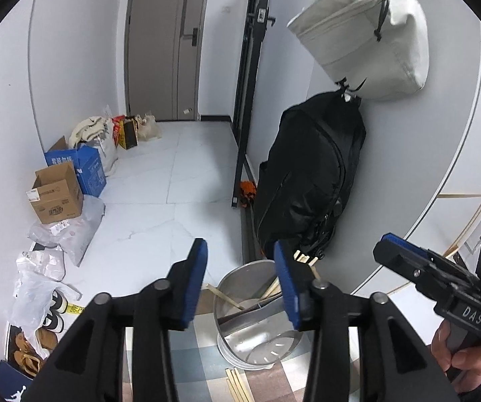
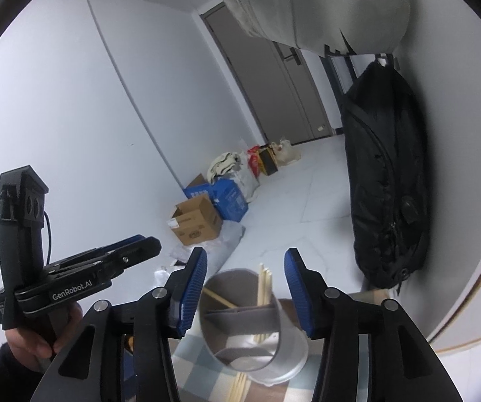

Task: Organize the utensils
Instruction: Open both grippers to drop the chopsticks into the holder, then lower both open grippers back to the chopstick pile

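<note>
A round metal utensil holder (image 1: 257, 338) stands on a checked cloth (image 1: 200, 351), split by a divider. Several wooden chopsticks (image 2: 265, 288) stand in it and one stick (image 2: 218, 298) leans in its other half. More chopsticks (image 1: 237, 385) lie on the cloth in front of it. My left gripper (image 1: 240, 281) hangs open above the holder, nothing between its blue pads. In the right wrist view my right gripper (image 2: 245, 288) is also open and empty over the holder (image 2: 287, 338). Each gripper shows at the edge of the other's view, held by a hand: right gripper (image 1: 387, 241), left gripper (image 2: 146, 241).
A black backpack (image 1: 310, 174) and a pale bag (image 1: 364, 33) hang on the wall just behind the holder. Cardboard boxes (image 1: 59, 194), plastic bags and shoes line the floor at the left. A black metal post (image 1: 250, 100) stands beside a closed door (image 1: 163, 43).
</note>
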The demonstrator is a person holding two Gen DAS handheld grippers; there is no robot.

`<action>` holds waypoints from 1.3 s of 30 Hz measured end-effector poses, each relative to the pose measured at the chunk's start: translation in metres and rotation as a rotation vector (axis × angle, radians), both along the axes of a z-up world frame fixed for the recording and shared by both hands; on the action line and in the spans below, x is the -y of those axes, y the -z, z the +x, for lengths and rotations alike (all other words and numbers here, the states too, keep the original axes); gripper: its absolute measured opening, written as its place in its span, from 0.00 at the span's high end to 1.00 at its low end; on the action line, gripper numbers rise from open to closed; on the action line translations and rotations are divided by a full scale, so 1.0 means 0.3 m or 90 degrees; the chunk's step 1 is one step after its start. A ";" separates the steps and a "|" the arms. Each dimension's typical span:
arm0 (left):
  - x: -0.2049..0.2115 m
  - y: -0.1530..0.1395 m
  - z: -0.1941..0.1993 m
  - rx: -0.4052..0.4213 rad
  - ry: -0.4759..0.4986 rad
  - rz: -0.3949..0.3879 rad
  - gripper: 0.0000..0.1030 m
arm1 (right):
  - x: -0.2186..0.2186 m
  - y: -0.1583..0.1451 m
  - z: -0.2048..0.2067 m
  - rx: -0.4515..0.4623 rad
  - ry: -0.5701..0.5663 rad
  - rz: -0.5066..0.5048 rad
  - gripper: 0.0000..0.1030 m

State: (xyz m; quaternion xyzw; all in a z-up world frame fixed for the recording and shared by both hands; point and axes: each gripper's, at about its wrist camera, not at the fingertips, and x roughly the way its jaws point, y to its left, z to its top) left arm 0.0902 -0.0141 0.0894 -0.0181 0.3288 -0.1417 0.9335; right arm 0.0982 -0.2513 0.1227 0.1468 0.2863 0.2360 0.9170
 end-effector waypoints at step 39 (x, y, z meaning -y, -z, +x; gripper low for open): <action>-0.094 0.296 -0.274 -0.009 -0.095 -0.002 0.24 | -0.099 0.253 -0.313 -0.041 -0.009 -0.073 0.09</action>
